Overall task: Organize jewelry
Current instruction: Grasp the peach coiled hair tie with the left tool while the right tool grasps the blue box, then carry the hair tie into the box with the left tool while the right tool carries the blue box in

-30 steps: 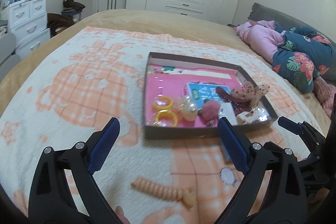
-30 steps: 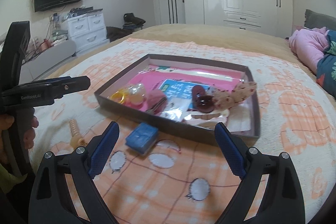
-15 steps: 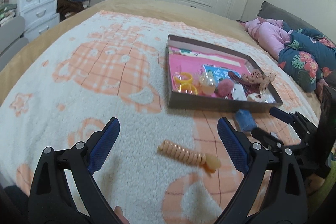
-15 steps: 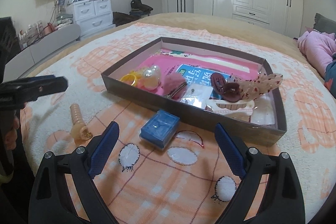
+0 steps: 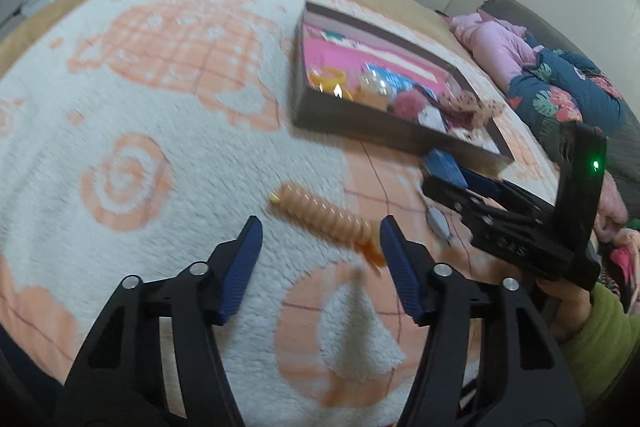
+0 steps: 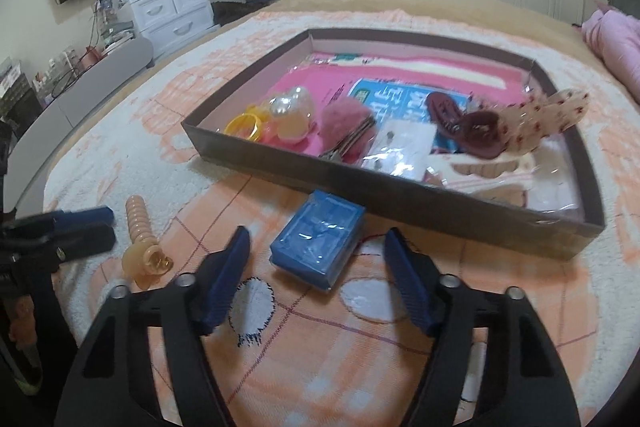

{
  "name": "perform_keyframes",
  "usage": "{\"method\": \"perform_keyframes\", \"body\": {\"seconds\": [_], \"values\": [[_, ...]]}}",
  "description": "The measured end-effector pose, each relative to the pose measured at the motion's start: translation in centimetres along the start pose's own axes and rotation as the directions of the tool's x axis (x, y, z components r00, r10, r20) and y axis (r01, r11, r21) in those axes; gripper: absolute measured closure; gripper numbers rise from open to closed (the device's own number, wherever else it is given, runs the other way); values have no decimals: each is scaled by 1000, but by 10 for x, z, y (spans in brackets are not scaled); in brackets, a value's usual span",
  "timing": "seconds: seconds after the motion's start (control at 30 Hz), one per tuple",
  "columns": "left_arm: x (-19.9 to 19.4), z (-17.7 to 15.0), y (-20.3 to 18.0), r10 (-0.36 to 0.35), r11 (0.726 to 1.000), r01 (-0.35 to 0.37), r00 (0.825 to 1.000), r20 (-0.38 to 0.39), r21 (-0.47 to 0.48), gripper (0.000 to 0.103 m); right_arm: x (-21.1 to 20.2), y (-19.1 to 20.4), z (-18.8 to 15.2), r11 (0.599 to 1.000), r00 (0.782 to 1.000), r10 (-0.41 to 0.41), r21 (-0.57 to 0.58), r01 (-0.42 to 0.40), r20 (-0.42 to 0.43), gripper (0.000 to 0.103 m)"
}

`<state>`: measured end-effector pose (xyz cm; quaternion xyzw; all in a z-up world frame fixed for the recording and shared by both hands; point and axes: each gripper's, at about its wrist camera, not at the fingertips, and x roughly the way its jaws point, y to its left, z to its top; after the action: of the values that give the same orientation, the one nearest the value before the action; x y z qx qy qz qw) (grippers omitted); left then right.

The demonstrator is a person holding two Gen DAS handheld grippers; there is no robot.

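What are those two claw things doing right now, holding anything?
Left gripper: open, just been closing, peach hair clip ahead, untouched.
Right gripper: open, just been closing, blue box between, ungripped.

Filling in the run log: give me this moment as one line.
left gripper: closing, empty, at peach hair clip | right gripper: closing, empty, at blue box | tray: holds other accessories

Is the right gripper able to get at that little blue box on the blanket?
Probably yes. The blue box lies just ahead of the right gripper, whose jaws, just closing, stand apart either side with nothing between.
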<state>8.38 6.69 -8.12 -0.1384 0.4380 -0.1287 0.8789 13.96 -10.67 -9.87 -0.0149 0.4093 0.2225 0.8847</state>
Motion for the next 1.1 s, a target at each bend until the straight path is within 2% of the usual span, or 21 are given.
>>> {"method": "perform_keyframes", "body": {"seconds": [0.07, 0.1, 0.2, 0.4, 0.47, 0.57, 0.83, 0.97, 1.03, 1.1], "values": [[5, -1, 1, -18, 1000, 18, 1000, -19, -16, 54, 3, 1, 0, 1000, 1000, -1, -5, 1, -6, 57], [7, -1, 1, -19, 1000, 18, 1000, -23, -20, 54, 3, 1, 0, 1000, 1000, -2, -5, 2, -5, 59], [12, 1, 2, -34, 999, 32, 999, -28, -44, 54, 0, -2, -1, 1000, 1000, 13, 7, -13, 2, 60], [26, 14, 1, -51, 996, 49, 998, -29, -76, 55, -10, -1, -4, 999, 999, -13, -29, 14, 31, 63], [30, 18, -1, -44, 997, 42, 999, -26, -70, 64, -16, -2, -6, 999, 999, -22, -34, 24, 44, 64], [36, 24, -4, -61, 995, 58, 998, -25, -76, 72, -24, -4, -7, 999, 997, -35, -38, 38, 61, 65], [51, 39, 8, -122, 975, 115, 992, -28, -191, 74, -38, -6, -9, 997, 994, -58, -41, 62, 94, 65], [59, 45, 14, -129, 963, 116, 991, -35, -244, 80, -45, -5, -10, 996, 992, -66, -48, 71, 112, 66], [60, 46, 14, -128, 962, 117, 991, -30, -249, 84, -49, -6, -10, 996, 990, -67, -50, 73, 121, 66], [58, 46, 7, -98, 976, 90, 995, -30, -200, 86, -52, -6, -10, 996, 989, -66, -51, 73, 129, 66]]}}
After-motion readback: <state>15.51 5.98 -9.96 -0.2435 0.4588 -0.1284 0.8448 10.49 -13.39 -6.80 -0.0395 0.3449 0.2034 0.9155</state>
